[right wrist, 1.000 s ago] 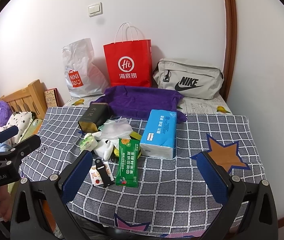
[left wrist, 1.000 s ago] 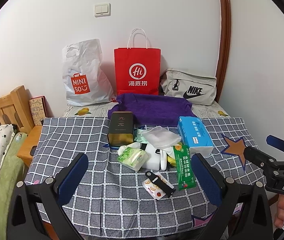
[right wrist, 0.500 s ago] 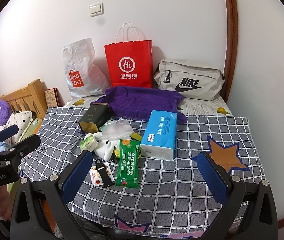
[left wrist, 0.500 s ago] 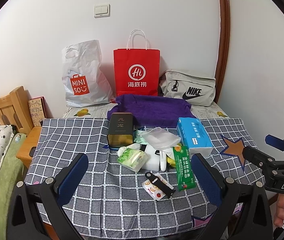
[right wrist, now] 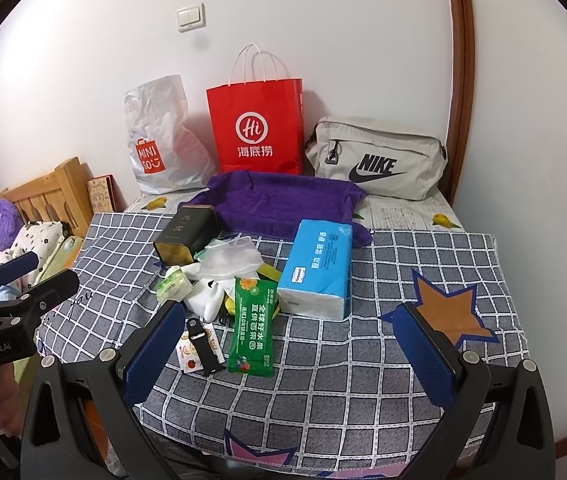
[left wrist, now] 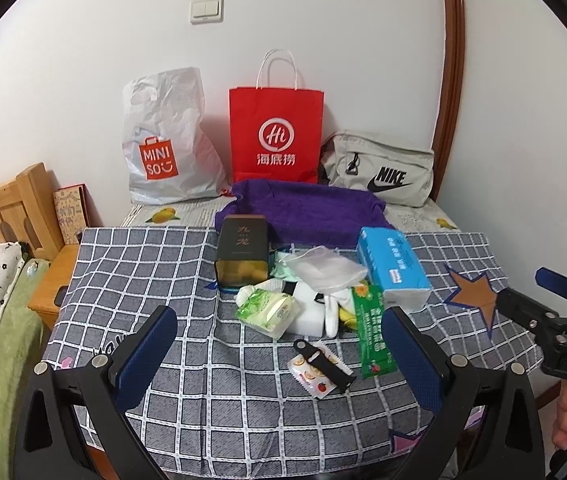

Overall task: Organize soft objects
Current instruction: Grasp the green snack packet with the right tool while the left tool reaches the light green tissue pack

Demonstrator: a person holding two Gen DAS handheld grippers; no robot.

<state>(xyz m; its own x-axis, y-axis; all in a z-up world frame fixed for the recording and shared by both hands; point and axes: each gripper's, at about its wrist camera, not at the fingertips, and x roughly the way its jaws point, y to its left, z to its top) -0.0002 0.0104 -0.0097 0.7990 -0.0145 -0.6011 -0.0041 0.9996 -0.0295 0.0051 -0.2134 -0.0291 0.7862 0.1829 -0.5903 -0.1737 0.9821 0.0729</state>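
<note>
A pile lies mid-table on the checked cloth [left wrist: 131, 272]: a blue tissue pack [left wrist: 391, 266] [right wrist: 317, 266], a green wipes pack [left wrist: 371, 330] [right wrist: 253, 326], a small green tissue pack [left wrist: 269, 310], a clear plastic bag [left wrist: 325, 270], white soft items [right wrist: 207, 298], a dark tin [left wrist: 241, 250] and a black strap [left wrist: 323, 364] on a fruit-print sachet. A purple towel [left wrist: 303, 208] [right wrist: 279, 202] lies behind. My left gripper [left wrist: 279, 354] is open and empty above the table's near edge. My right gripper [right wrist: 287, 354] is open and empty, to the right.
At the back wall stand a white Miniso bag [left wrist: 163, 144], a red paper bag [left wrist: 275, 128] and a grey Nike pouch [left wrist: 379, 172]. A wooden headboard [left wrist: 7, 208] and bedding lie to the left. A star patch [right wrist: 447, 312] marks the cloth at right.
Both grippers have drifted only slightly; the view has barely shifted. Nothing on the table has moved.
</note>
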